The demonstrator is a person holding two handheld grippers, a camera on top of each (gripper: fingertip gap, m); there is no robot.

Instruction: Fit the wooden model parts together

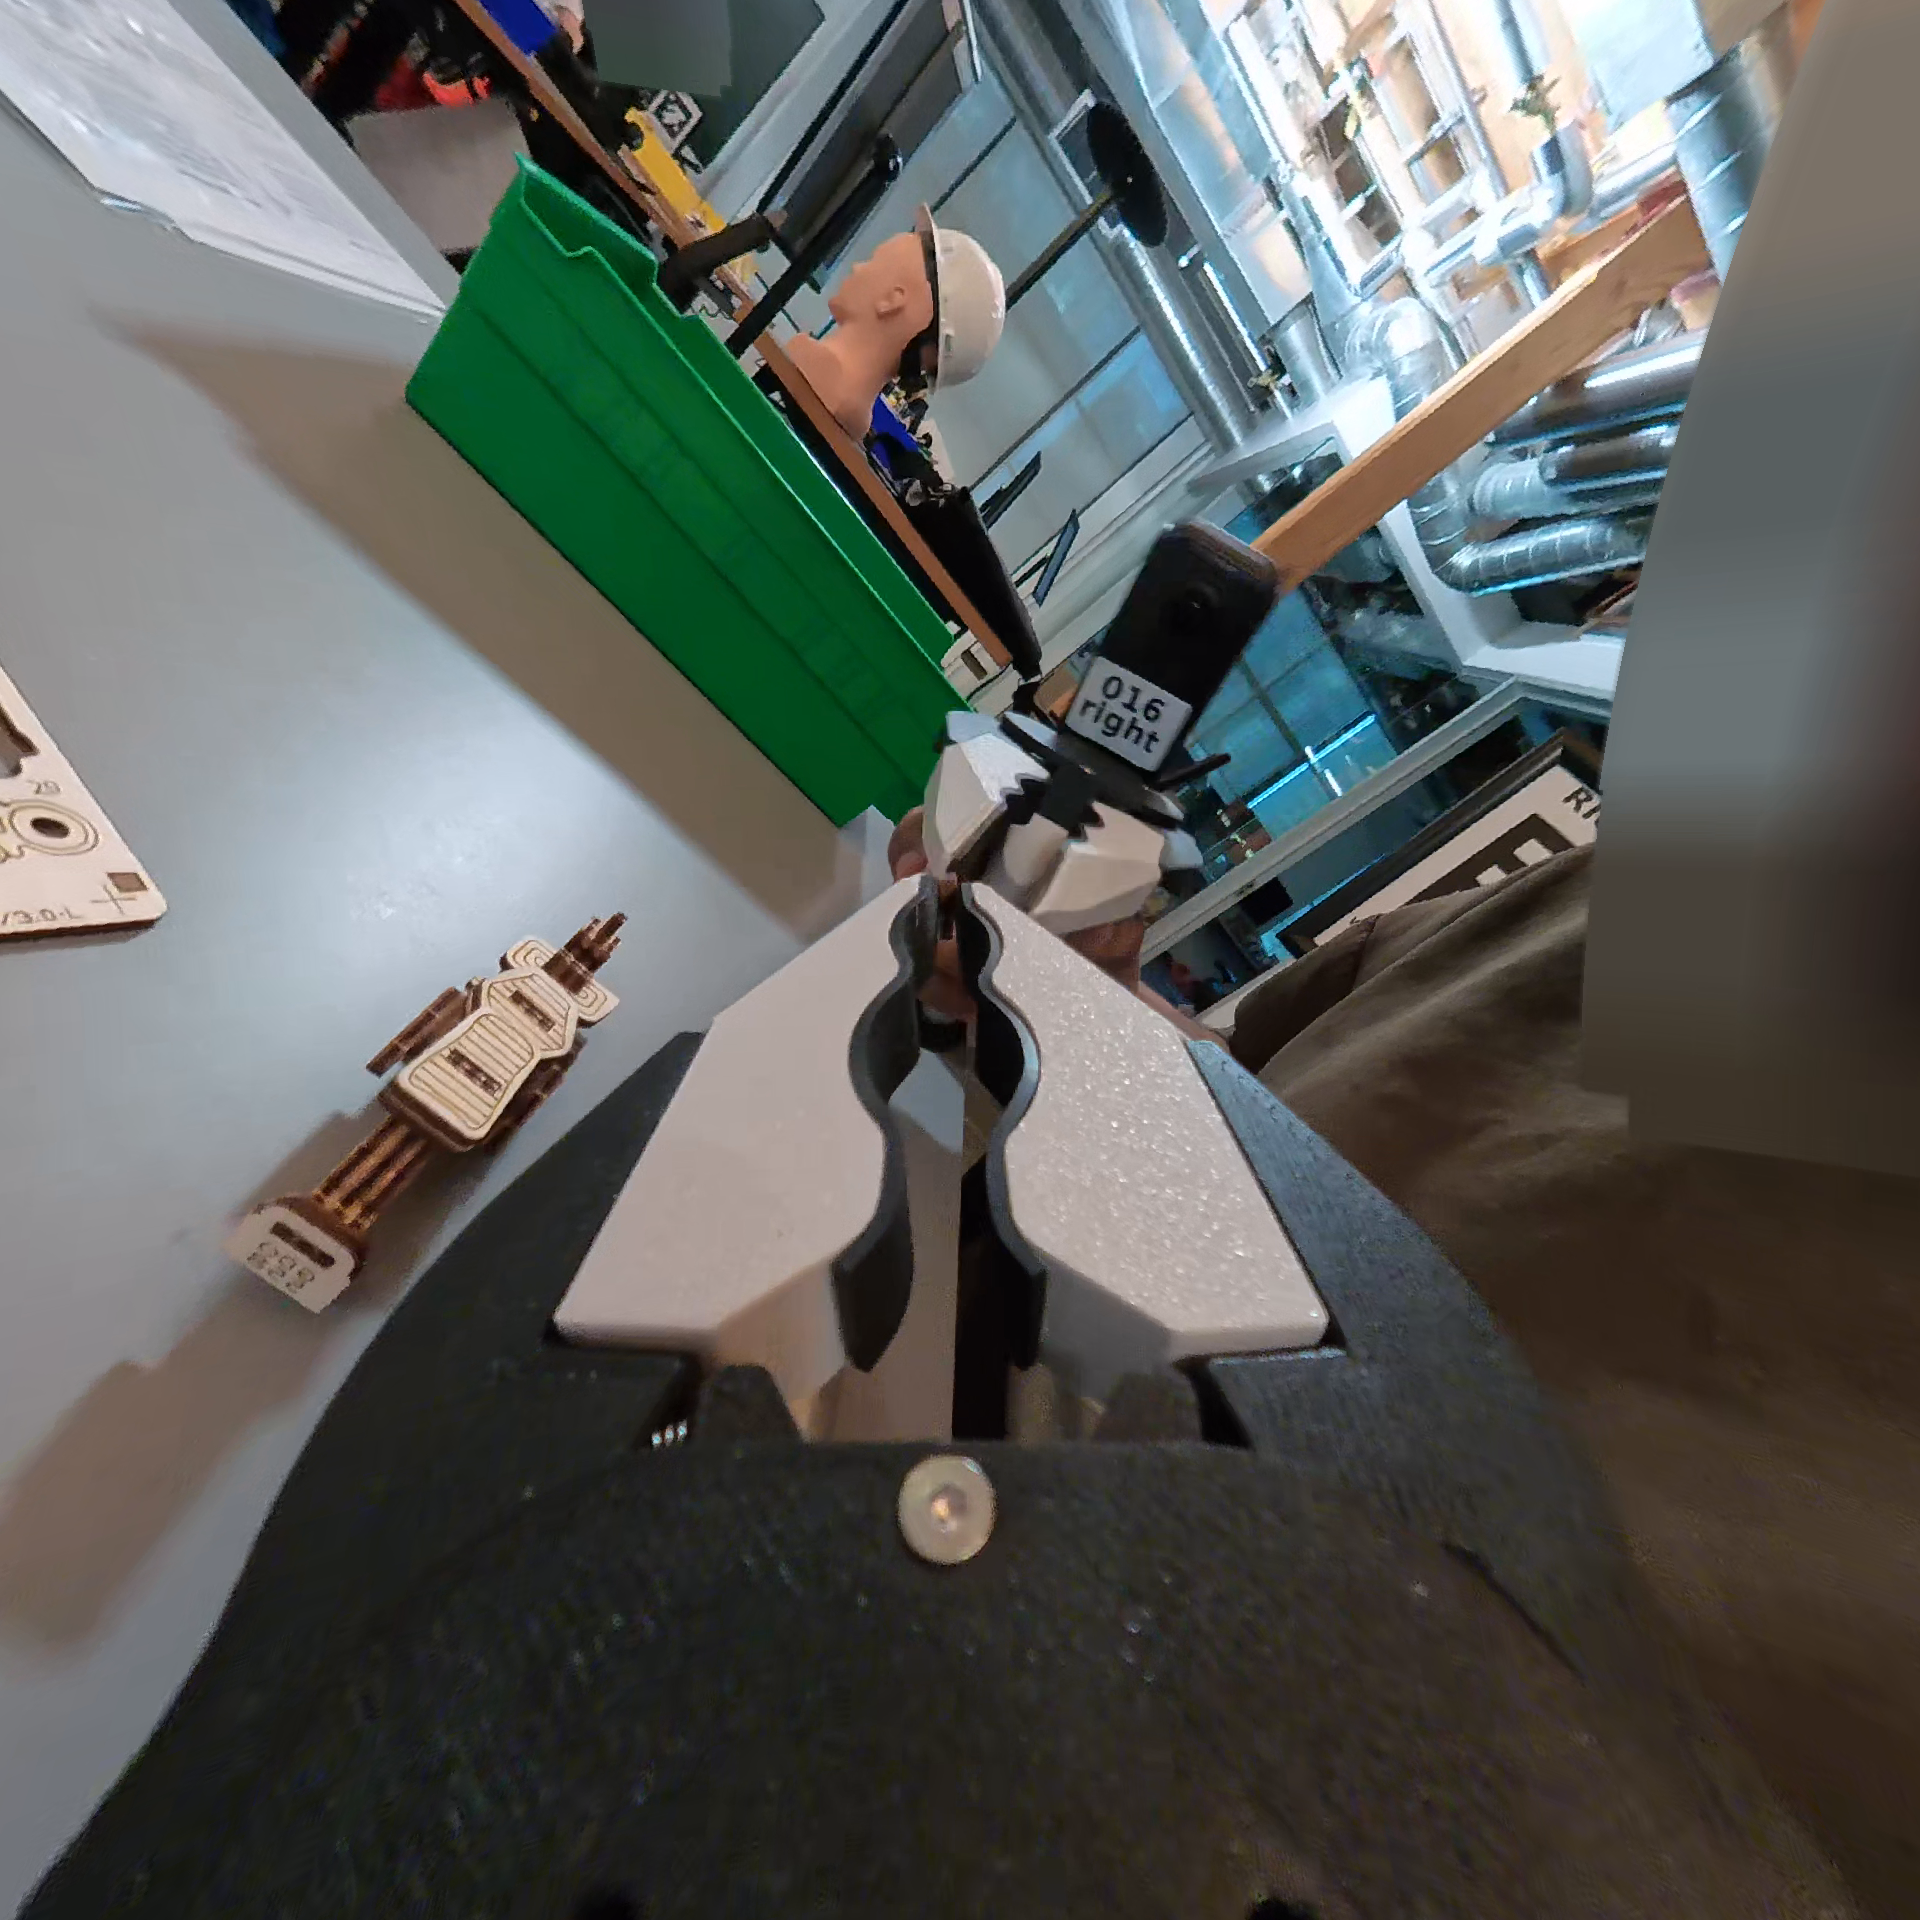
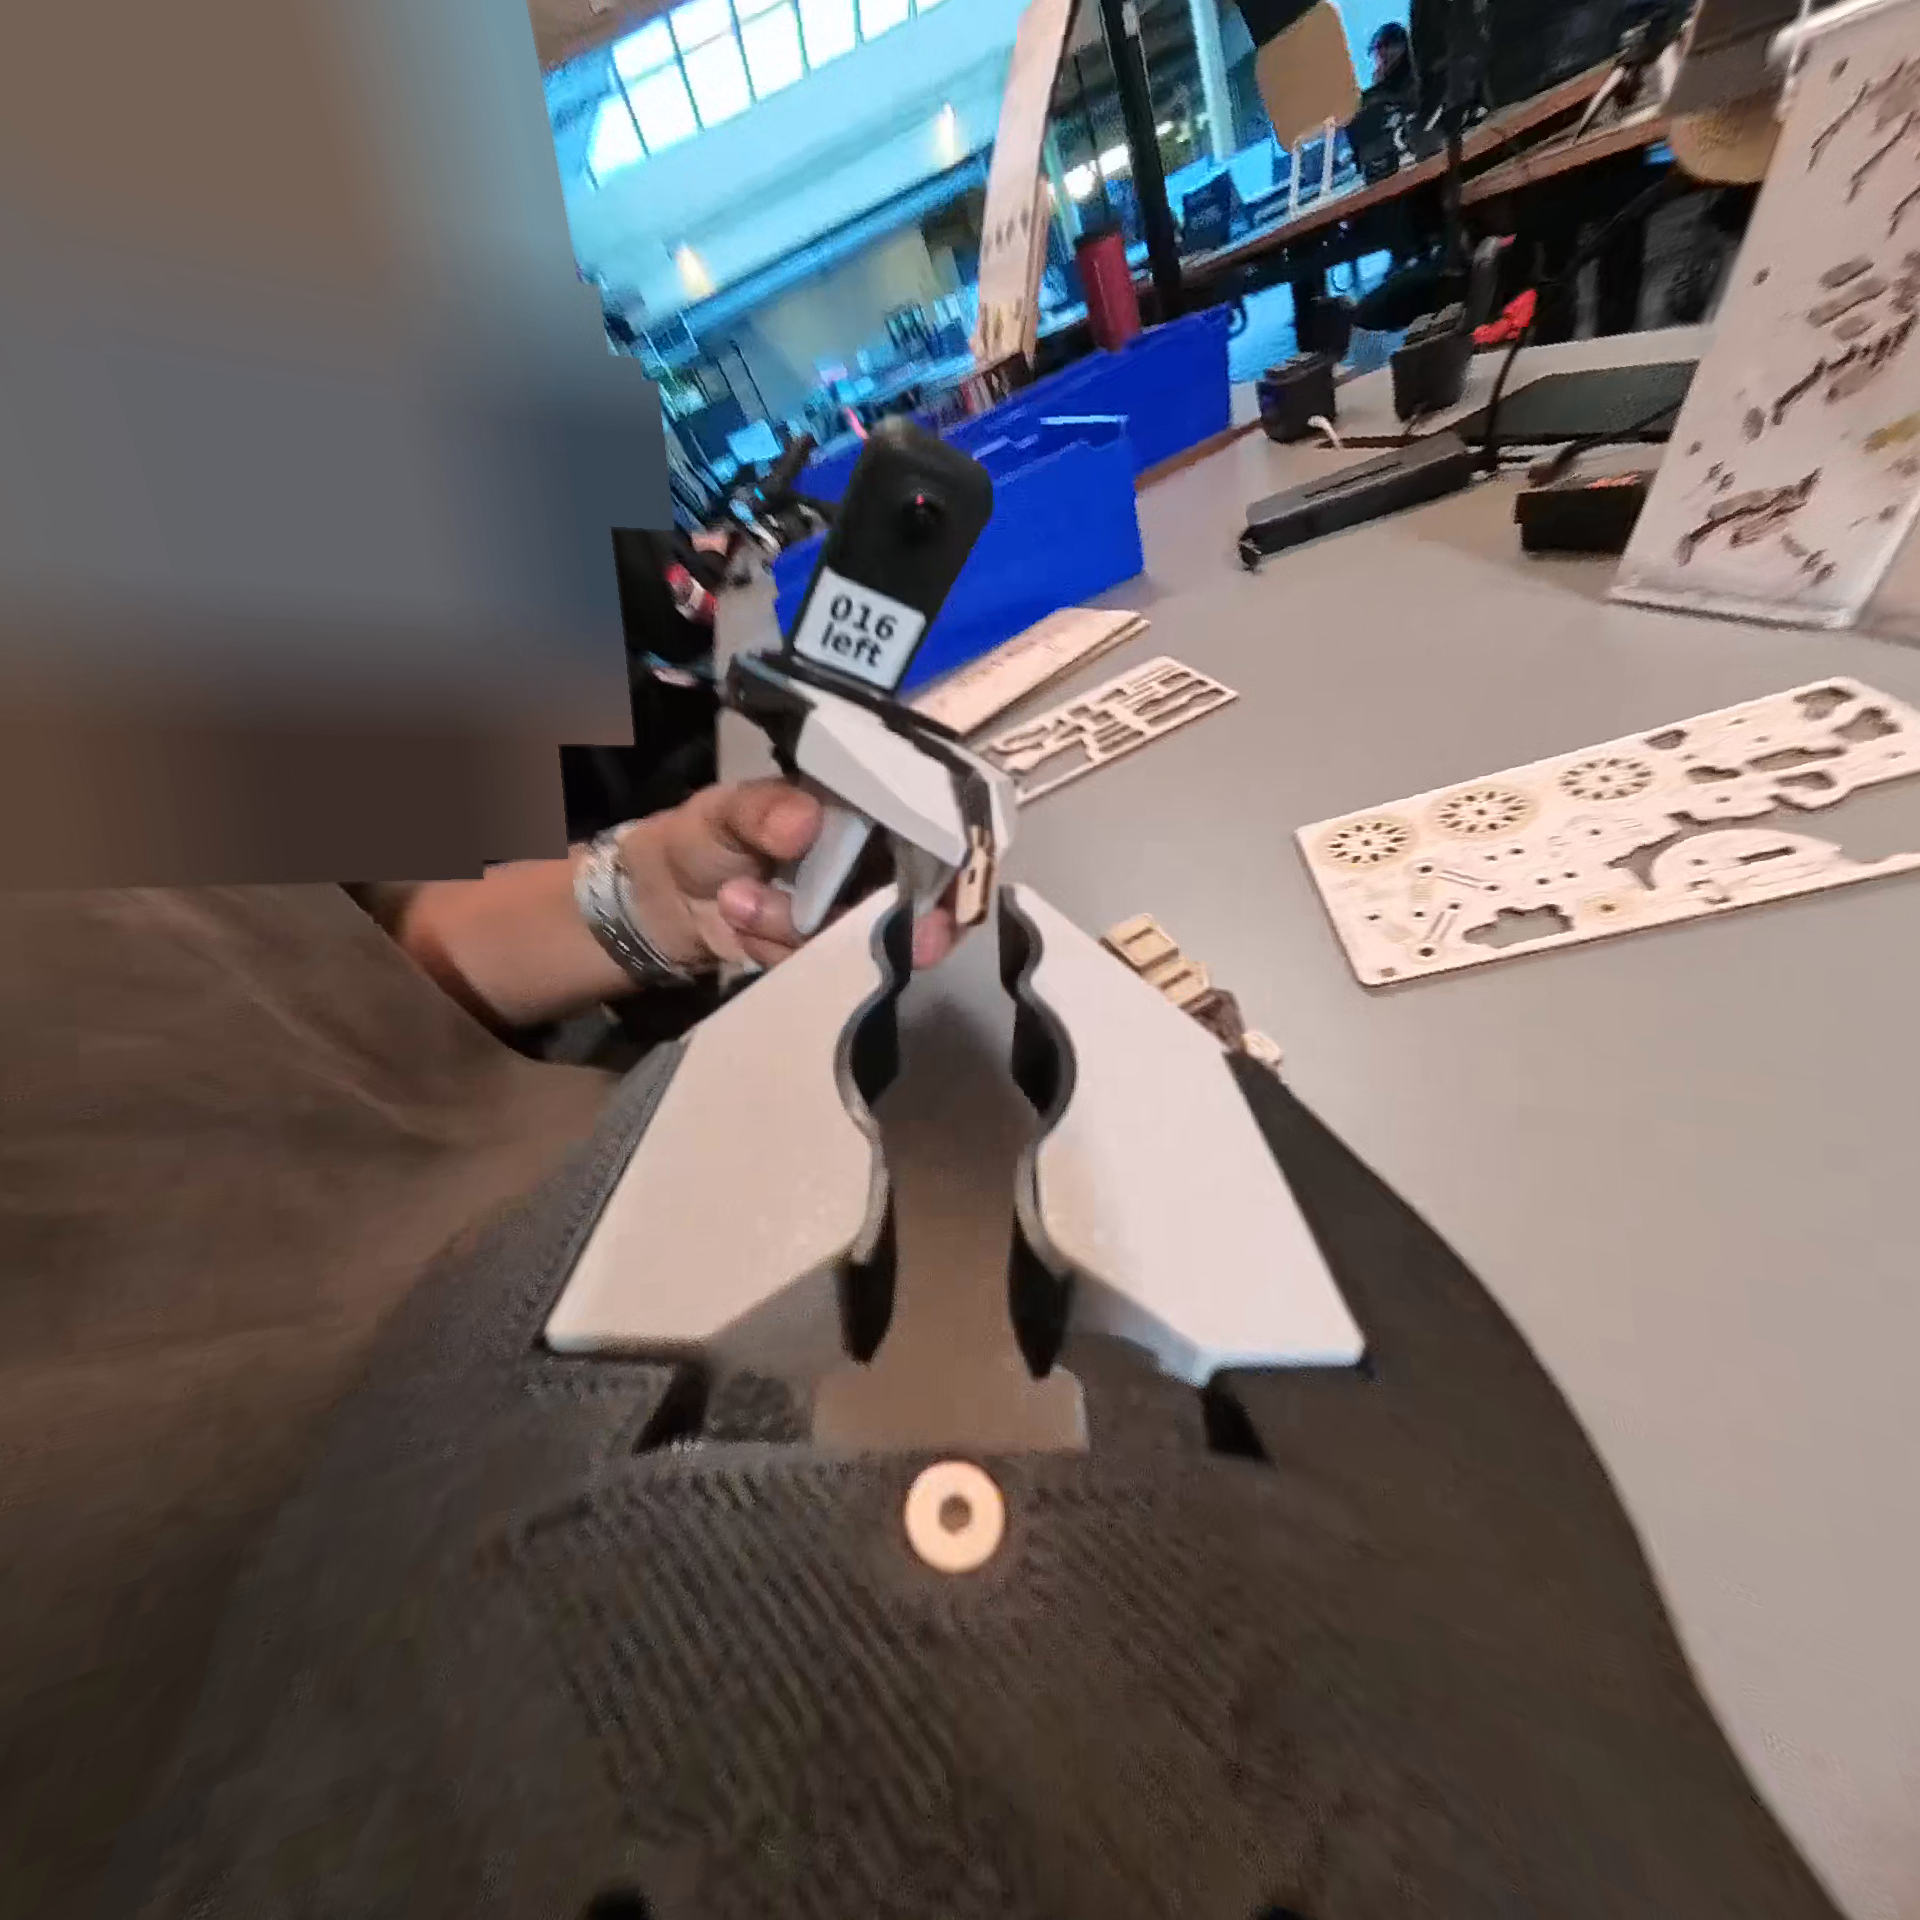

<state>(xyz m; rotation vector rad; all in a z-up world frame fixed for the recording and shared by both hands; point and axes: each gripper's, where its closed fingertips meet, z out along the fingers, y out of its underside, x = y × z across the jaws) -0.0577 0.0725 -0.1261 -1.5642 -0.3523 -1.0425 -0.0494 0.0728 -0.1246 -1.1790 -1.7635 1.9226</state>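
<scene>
Wooden model parts: in the left wrist view a brown-and-pale layered wooden model piece (image 1: 447,1091) lies on the grey bench (image 1: 312,644), left of the left gripper (image 1: 948,902), whose jaws are nearly together at the tips. A green plastic bin (image 1: 665,499) stands behind.

In the right wrist view the right gripper (image 2: 951,914) has jaws apart and empty; the left gripper (image 2: 961,883) clamps a small pale wooden part (image 2: 972,883). A flat pale wooden sheet with cut-out parts (image 2: 1621,831) lies on the bench.

Left claw (image 1: 943,914) (nearly shut) beside wooden model (image 1: 457,1081)
</scene>
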